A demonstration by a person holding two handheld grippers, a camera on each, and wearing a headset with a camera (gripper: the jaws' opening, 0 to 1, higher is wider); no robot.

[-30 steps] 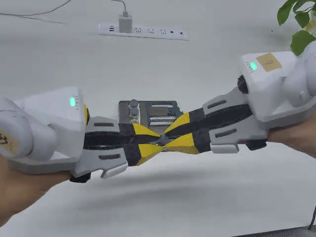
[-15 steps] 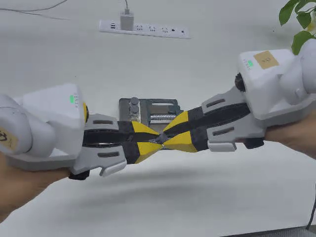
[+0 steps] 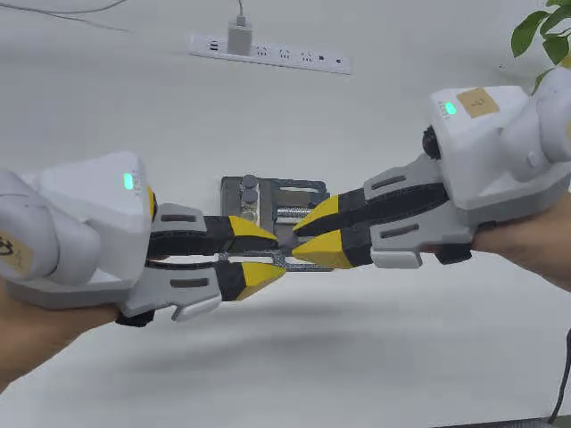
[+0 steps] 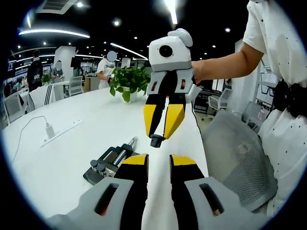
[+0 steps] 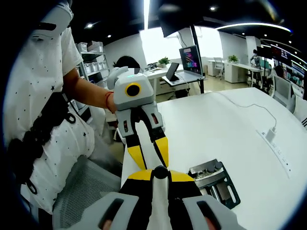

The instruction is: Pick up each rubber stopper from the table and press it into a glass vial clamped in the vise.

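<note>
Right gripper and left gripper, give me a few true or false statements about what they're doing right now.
1. The right gripper is shut on a rubber stopper. True.
2. The left gripper is clamped shut. False: its jaws stand open.
3. The vise sits on the table beyond the grippers. True.
4. The power strip has nothing plugged in. False: a white charger is plugged into it.
</note>
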